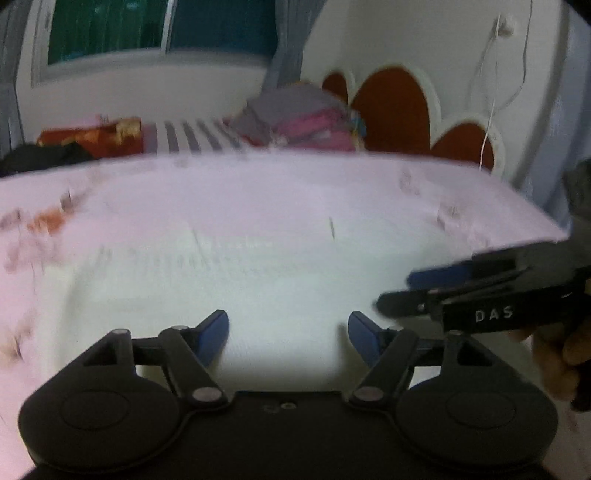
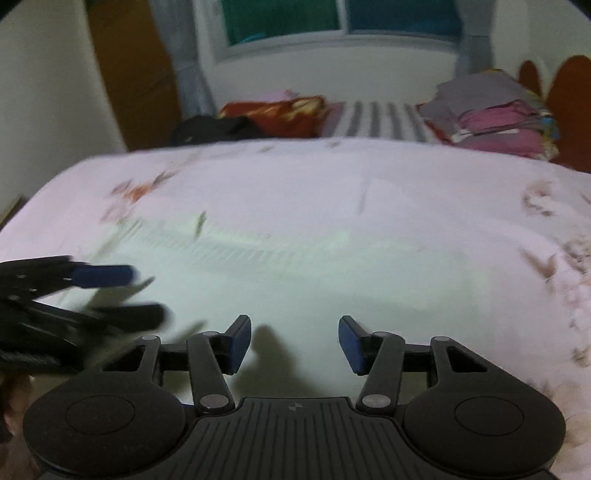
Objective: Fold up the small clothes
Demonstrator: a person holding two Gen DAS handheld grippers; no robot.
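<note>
Now, bed: a pink sheet [image 1: 258, 192] with faint flower prints covers the bed; both views are smeared by motion blur
Garment: a pale, whitish small garment [image 1: 258, 288] lies flat on the sheet, right under and ahead of both tools; its edges are hard to trace in the blur
Left hand-held gripper [image 1: 288, 338]: released, blue pads well apart, nothing between them, hovering over the near part of the garment; whether the tips touch the cloth cannot be told
Right hand-held gripper [image 2: 294, 343]: also released, blue pads apart with only cloth showing in the gap below, casting a shadow onto the garment
Relation: the two tools sit close, side by side; each shows at the edge of the other's view, the right one marked DAS
Hand: fingers of the person's right hand [image 1: 554, 354] wrap the right tool's handle
Far end of bed: a folded stack of grey and pink clothes [image 2: 495, 114], a striped cloth [image 2: 376, 118], a red-orange bundle [image 2: 280, 110] and something black [image 2: 210, 129]
Wall: a window [image 2: 332, 18] above, red-brown rounded headboard [image 1: 391, 107] to the right
</note>
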